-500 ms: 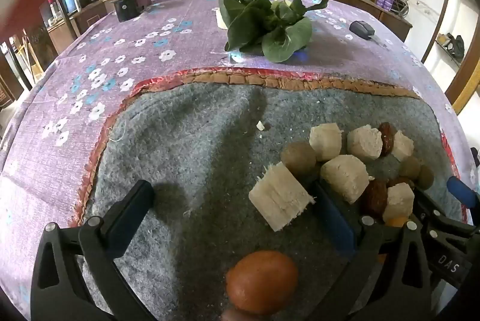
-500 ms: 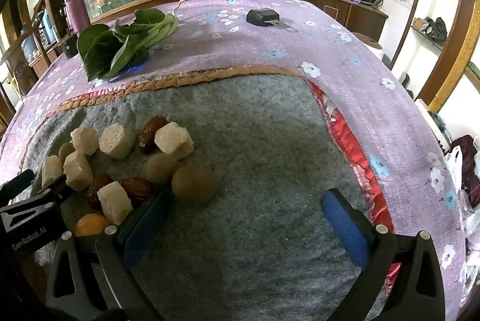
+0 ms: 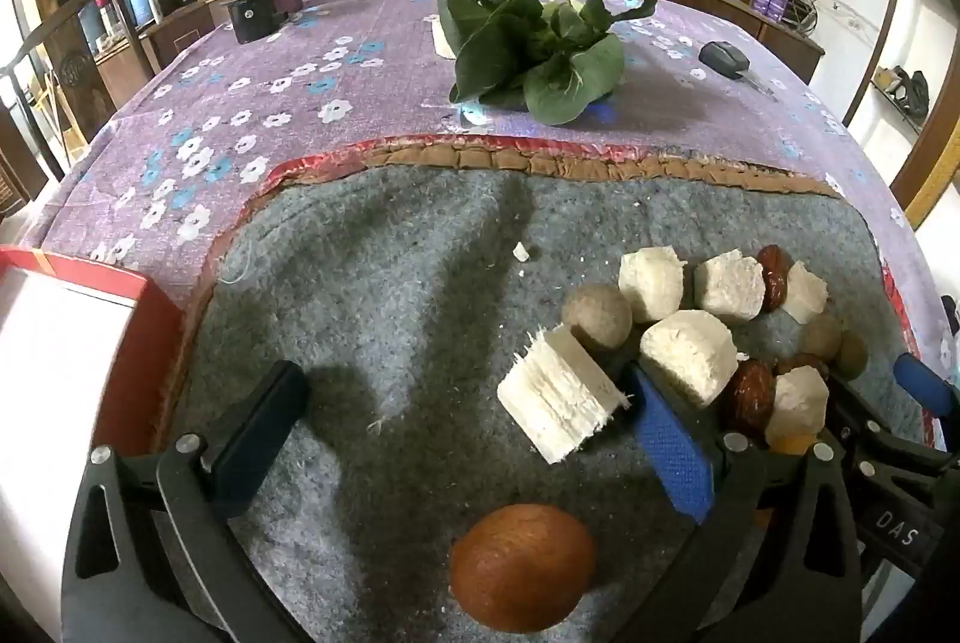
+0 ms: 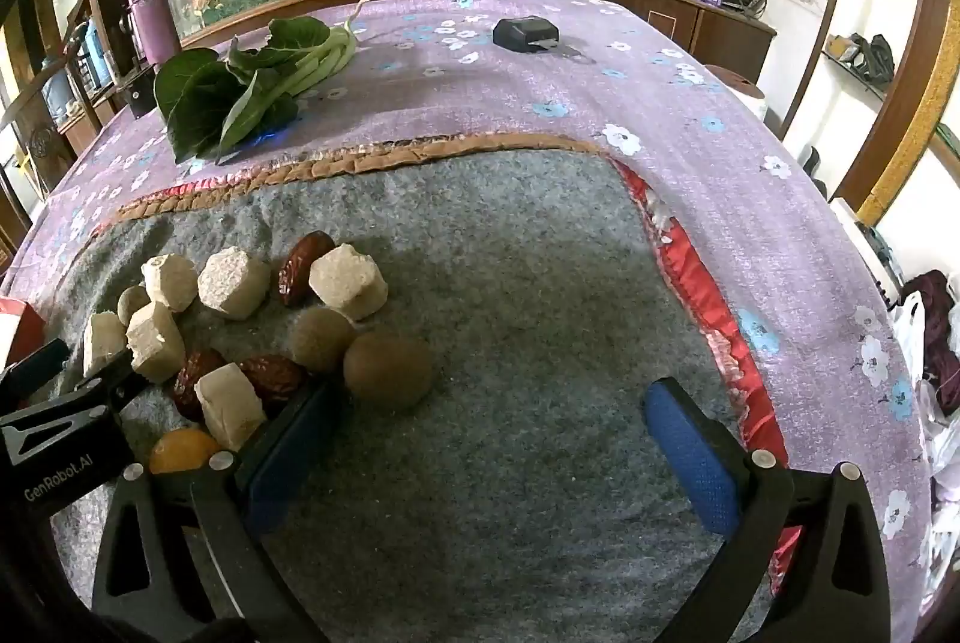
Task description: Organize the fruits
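Between the spread left claw (image 3: 468, 421) fingers, orange fruit (image 3: 522, 566), sugarcane chunk (image 3: 561, 400) apparently touching the blue pad, right claw (image 4: 498, 433) apart.

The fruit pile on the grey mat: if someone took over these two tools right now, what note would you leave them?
Left tool: open, empty, low over the grey mat.
Right tool: open, empty.
Fruit pile: pale cut chunks, red dates and brown round fruits, mixed between the tools.
Orange-brown fruit lies apart, close under the left tool.
Red-rimmed box at far left.
Done: nothing visibly sorted. Left: all of it.
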The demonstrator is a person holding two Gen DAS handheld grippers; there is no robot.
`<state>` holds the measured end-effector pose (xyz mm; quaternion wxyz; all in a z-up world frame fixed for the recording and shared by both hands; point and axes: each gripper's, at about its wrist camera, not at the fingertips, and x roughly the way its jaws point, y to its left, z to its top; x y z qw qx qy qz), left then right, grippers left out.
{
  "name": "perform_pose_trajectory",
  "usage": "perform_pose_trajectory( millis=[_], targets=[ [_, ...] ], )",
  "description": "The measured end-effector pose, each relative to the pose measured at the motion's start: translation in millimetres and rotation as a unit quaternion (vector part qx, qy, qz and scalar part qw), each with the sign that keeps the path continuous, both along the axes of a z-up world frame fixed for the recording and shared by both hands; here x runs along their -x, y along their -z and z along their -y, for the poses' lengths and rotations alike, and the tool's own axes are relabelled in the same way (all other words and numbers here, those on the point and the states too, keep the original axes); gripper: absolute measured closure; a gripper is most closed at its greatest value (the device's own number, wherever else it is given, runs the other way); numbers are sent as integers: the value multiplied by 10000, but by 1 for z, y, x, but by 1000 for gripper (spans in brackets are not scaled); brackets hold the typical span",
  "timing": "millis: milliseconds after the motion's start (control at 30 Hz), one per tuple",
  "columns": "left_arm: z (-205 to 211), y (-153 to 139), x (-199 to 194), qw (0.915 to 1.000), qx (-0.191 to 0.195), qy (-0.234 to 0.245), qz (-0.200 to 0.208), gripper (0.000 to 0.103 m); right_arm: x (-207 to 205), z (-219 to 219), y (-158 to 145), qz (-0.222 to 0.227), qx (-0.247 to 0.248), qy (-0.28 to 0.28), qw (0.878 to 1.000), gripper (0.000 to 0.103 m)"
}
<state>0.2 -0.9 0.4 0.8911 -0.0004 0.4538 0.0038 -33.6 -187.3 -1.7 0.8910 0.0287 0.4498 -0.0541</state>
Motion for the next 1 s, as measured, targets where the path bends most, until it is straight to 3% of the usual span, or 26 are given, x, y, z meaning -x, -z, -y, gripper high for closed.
perform_pose_trajectory(
  millis=[700,767,833,933,1000],
  targets=[
    [-1,0,2,10000,-5,65,-72,0,0,-3,5,-24,-15,-28,10000,0],
    [-7,-4,12,9994,-149,269,-159,0,-4,0,4,-176,-5,-223,9996,0],
    [-14,-15,33,9985,-452,300,21,0,-4,2,2,-371,-45,-574,9977,0],
    [-25,-37,75,9939,-798,610,464,0,16,12,-4,-114,-229,-844,9961,0],
    [-35,-47,106,9890,-1096,669,733,0,34,13,-14,35,-638,-1182,9909,0]
  ],
)
